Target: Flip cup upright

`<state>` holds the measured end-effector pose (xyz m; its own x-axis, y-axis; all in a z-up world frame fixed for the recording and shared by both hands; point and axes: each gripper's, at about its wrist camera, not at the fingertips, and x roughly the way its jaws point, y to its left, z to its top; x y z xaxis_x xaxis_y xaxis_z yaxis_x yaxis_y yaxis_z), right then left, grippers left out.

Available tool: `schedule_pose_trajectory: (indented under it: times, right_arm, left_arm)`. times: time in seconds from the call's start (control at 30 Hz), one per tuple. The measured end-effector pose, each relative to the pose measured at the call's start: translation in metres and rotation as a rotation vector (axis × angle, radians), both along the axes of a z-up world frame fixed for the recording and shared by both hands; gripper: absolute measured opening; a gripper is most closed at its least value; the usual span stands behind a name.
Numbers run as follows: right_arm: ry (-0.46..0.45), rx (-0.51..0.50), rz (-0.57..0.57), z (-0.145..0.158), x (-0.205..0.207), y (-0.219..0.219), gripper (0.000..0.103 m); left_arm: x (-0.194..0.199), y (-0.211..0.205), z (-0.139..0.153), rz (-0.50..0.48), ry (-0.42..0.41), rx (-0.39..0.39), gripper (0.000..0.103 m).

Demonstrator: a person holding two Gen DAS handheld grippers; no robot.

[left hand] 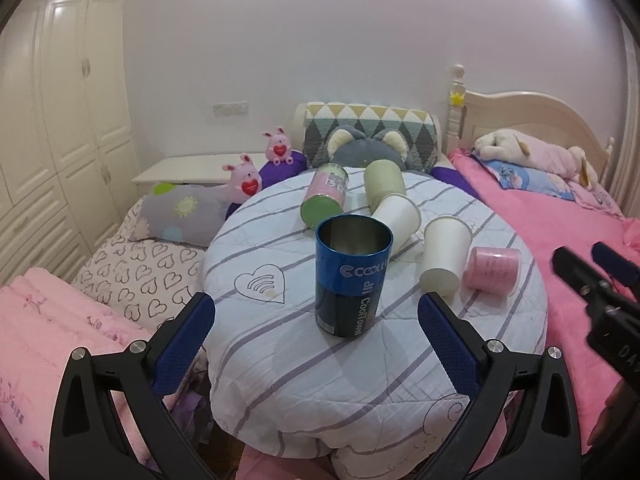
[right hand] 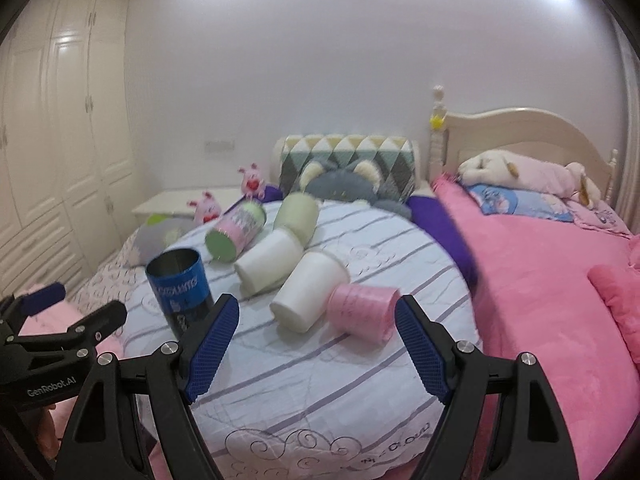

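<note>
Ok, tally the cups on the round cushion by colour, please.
Blue cup: 1, upright
White cups: 2, on their sides
Pink cup: 1, on its side
Pale green cup: 1, on its side
Pink-and-green cup: 1, on its side
Total: 6

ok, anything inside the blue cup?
Blue cup stands upright, mouth open. Bare metal inner wall shows, nothing visible inside. Its bottom is hidden by the rim from both views.

- On the round bench (left hand: 280, 360) in front of you, the metal cup (left hand: 352, 276) stands upright, nearest your left tool (left hand: 316, 332).
- Behind it lie the printed can (left hand: 325, 196) on the left and the tall tumbler (left hand: 383, 182) on the right.
- To its right lie two paper cups (left hand: 446, 254), then the small cup (left hand: 493, 271).
- The bed (left hand: 560, 240) runs along the bench's right side.
</note>
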<state>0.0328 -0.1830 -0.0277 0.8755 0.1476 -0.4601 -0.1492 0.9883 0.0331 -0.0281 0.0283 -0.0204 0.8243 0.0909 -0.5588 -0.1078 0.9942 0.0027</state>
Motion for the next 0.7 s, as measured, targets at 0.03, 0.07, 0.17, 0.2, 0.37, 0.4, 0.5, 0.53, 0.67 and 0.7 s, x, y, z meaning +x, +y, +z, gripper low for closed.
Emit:
schedule_pose_trajectory:
  times: [0.03,0.07,0.17,0.2,0.37,0.4,0.5,0.53,0.67,0.7]
  right_arm:
    - [-0.018,0.006,-0.008,0.002,-0.003,-0.002,0.082]
    - [-0.028,0.011,-0.015,0.004,-0.005,-0.004,0.082]
    - [-0.044,0.011,-0.031,0.006,-0.006,-0.007,0.082]
    - [-0.050,0.007,-0.036,0.006,-0.007,-0.008,0.082]
    - [-0.068,0.021,-0.045,0.008,-0.010,-0.012,0.082]
    - [-0.071,0.022,-0.046,0.008,-0.010,-0.013,0.082]
    - [-0.071,0.021,-0.046,0.007,-0.011,-0.014,0.082]
    - [-0.072,0.020,-0.046,0.007,-0.012,-0.015,0.082]
    - [-0.060,0.022,-0.039,0.005,-0.011,-0.015,0.082]
    - [-0.059,0.021,-0.040,0.005,-0.011,-0.016,0.082]
  left_arm:
    - [-0.001,0.000,0.000,0.005,0.004,-0.006,0.103]
    - [-0.001,0.001,0.000,0.003,0.009,-0.019,0.103]
    - [-0.001,0.000,-0.001,-0.012,0.031,-0.047,0.103]
    - [-0.001,-0.001,-0.001,-0.017,0.036,-0.052,0.103]
    - [-0.003,-0.009,0.000,-0.034,0.029,-0.040,0.103]
    - [-0.003,-0.010,0.000,-0.037,0.029,-0.040,0.103]
    - [-0.002,-0.012,0.001,-0.043,0.029,-0.040,0.103]
    - [-0.002,-0.012,0.001,-0.044,0.029,-0.039,0.103]
    - [0.000,-0.014,0.002,-0.044,0.034,-0.036,0.103]
    - [0.001,-0.014,0.002,-0.044,0.035,-0.037,0.103]
